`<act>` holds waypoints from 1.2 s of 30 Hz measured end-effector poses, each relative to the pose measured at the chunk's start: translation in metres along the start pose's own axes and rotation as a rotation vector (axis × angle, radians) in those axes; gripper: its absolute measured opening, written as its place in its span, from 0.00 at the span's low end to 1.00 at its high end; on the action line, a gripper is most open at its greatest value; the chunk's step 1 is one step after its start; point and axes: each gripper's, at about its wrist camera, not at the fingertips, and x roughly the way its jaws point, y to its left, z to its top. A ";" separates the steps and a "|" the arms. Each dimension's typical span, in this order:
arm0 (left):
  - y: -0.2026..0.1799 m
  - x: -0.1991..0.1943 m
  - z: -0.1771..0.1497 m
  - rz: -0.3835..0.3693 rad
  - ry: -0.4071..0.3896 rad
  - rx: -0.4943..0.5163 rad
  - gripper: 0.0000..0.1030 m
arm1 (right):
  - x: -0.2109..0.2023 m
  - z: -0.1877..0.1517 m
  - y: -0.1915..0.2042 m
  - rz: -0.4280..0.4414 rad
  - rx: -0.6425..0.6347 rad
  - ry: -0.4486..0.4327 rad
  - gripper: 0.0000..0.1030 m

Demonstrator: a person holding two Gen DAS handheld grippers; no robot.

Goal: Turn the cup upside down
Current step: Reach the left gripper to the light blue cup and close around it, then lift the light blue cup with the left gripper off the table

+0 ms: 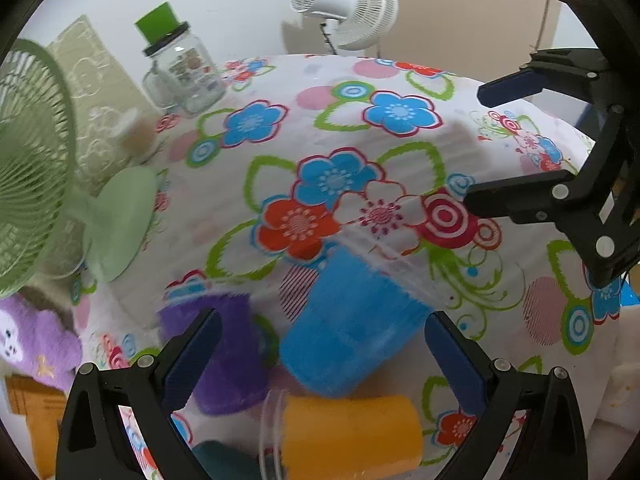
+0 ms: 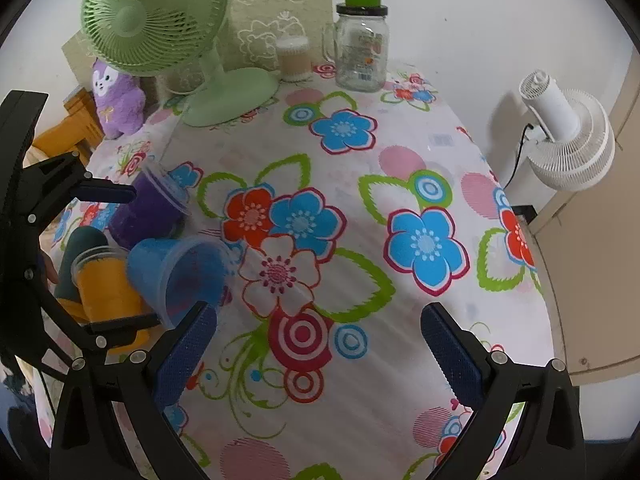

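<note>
Our left gripper (image 1: 320,344) gapes wide around the tipped blue cup (image 1: 348,328); our right gripper (image 2: 318,344) hangs open over the cloth (image 2: 360,152).

No legible text, brand or number in either view.
The glass jar (image 2: 362,54) carries a printed label with coloured pictures and a barcode, too small and blurred to read; the floral tablecloth (image 2: 404,184) shows a faint bluish mark, unreadable.
</note>
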 end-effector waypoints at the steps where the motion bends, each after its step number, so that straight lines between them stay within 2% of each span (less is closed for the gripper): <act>1: -0.001 0.002 0.002 -0.004 0.003 0.004 0.99 | 0.001 0.000 -0.002 -0.002 0.002 0.003 1.00; 3: -0.003 0.007 0.004 -0.018 0.003 0.003 0.97 | 0.004 -0.001 -0.005 -0.002 0.006 0.006 1.00; 6: -0.003 0.011 0.007 -0.049 0.006 -0.026 0.89 | 0.006 -0.002 -0.011 -0.003 0.016 0.011 1.00; 11: -0.003 0.018 0.007 -0.088 0.019 -0.084 0.70 | 0.008 -0.004 -0.019 -0.001 0.027 0.024 1.00; 16: -0.004 0.015 0.009 -0.073 0.008 -0.136 0.68 | 0.008 -0.005 -0.022 0.005 0.026 0.029 1.00; 19: -0.004 0.008 0.012 -0.075 -0.003 -0.190 0.68 | 0.006 -0.004 -0.022 0.012 0.018 0.029 1.00; 24: -0.012 -0.002 0.013 -0.038 -0.003 -0.284 0.68 | -0.003 -0.001 -0.024 0.021 0.003 0.016 1.00; 30: -0.021 -0.016 0.005 -0.018 -0.021 -0.500 0.68 | -0.017 -0.001 -0.028 0.040 -0.008 0.001 1.00; 36: -0.039 -0.026 -0.008 0.038 -0.023 -0.656 0.68 | -0.028 -0.006 -0.030 0.061 -0.059 -0.012 1.00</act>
